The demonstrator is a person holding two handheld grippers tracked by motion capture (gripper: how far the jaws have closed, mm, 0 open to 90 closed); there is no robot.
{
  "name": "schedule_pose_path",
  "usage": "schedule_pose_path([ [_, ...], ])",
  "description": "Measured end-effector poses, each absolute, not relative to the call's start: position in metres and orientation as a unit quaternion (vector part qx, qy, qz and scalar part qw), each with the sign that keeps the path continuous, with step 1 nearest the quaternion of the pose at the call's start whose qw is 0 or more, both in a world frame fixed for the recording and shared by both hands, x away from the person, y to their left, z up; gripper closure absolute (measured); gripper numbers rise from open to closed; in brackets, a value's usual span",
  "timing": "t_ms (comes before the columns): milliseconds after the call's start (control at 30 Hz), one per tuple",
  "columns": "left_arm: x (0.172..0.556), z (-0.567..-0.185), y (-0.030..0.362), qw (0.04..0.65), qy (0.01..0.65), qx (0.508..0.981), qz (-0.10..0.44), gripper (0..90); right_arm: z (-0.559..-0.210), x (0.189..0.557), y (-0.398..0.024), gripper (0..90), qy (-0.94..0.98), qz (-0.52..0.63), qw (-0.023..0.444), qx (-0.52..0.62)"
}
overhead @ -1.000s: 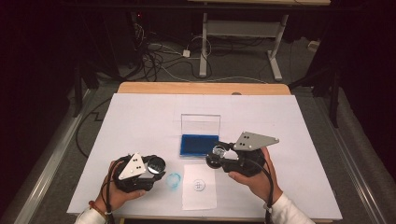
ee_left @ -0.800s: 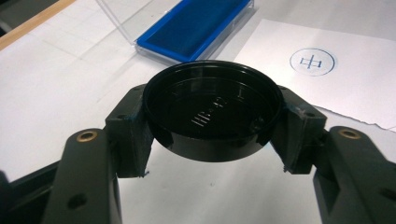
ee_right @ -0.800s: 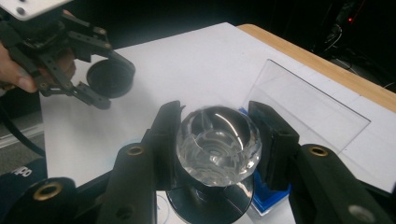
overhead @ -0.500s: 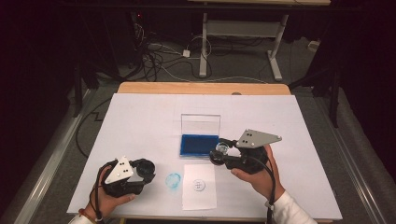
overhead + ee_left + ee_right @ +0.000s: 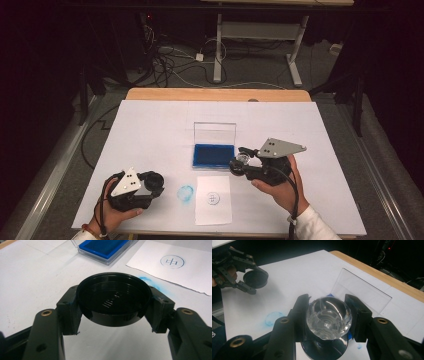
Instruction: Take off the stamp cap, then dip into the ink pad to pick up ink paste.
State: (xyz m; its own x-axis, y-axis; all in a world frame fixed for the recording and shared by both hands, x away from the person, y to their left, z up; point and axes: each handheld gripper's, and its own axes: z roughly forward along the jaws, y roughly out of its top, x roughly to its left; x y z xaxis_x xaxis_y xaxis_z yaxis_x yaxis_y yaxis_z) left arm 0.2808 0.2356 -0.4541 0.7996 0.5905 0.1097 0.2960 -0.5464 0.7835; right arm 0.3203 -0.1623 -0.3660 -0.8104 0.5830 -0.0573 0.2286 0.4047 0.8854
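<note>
While left fingers point(image 5: 113, 315) grip the black cap point(image 5: 113, 301) flat, right fingers point(image 5: 327, 315) hold the stamp point(image 5: 328, 317) upright.

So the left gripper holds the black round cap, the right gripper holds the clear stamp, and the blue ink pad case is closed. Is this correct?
Not quite: the ink pad case is open, its clear lid standing up behind the blue pad, as the high view shows. The rest holds: the left gripper grips the black round cap, the right gripper the clear stamp.
</note>
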Motion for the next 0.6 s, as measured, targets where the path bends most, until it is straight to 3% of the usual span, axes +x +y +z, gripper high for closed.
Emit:
schedule_pose_path([
  [600,0.283,-0.455,0.234,0.401,0.26,0.861,0.175,36.7,-0.357,0.336,-0.157,57.1,0.811,0.494,0.181,0.258],
])
